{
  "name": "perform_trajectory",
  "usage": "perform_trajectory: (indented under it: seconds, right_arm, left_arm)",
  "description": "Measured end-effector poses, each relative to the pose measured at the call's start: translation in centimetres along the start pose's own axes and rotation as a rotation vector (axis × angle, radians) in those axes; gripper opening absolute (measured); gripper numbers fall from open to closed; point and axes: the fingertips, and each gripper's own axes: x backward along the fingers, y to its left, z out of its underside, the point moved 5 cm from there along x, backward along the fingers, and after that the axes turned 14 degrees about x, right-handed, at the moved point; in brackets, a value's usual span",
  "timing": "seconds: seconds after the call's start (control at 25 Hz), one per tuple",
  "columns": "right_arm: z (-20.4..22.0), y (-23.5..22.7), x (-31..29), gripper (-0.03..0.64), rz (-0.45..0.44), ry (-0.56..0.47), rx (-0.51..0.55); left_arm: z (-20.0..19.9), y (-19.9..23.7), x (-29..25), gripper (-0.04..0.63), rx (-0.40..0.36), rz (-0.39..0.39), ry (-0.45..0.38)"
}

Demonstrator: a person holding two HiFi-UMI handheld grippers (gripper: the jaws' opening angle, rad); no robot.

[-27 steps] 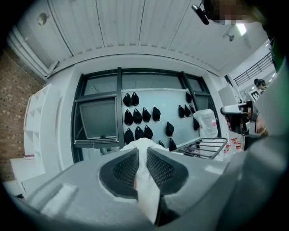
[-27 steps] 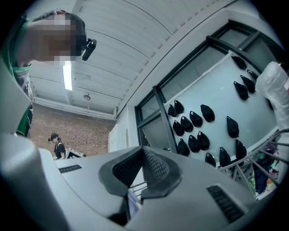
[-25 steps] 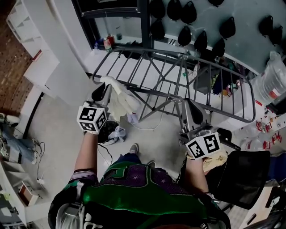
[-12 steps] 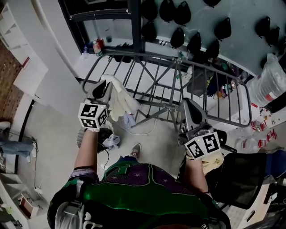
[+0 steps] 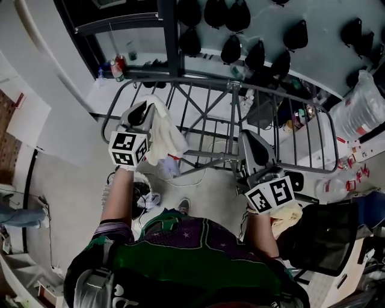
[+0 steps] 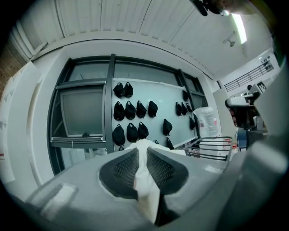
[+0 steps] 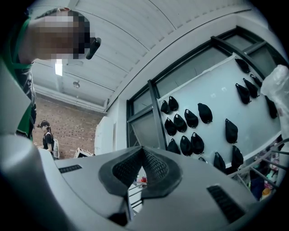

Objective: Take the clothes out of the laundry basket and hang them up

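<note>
1. Wall [image 5: 325,66], pale, w/ rows of black caps [image 5: 237,13] hung on it. Dark window frame [image 6: 109,103] is seen at its left.
2. Drying rack [image 5: 210,155], grey metal, wings spread flat. Stood betw. person and wall, seen from above in head view.
3. Green top [image 5: 180,252], worn by person. Both forearms are held out toward rack.
4. Plastic bag [image 5: 364,108], clear, far right, beside rack's end.
5. Cloth [image 5: 163,135], cream, the task item. Hung from L gripper above rack's left end; contact w/ rails can't be told. A fold is seen running betw. the pads in left gripper view [image 6: 146,180].
6. L gripper [image 5: 138,114]: jaws nearly closed, clamped on cloth, held approx. level.
7. R gripper [image 5: 251,147]: jaws fully closed, tips met, nothing gripped. Held above rack's near middle rail.
8. Bottles [image 5: 117,67], small, on ledge behind rack's left end.
</note>
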Motion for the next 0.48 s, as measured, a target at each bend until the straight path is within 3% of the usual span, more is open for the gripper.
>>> perform_trajectory:
  seconds: [0.48]
  right_arm:
    - [3.8,-0.5,-6.0,0.000,0.068,0.082,0.000]
  left_arm:
    - [6.2,6.8,-8.3,0.067,0.080,0.027,0.124]
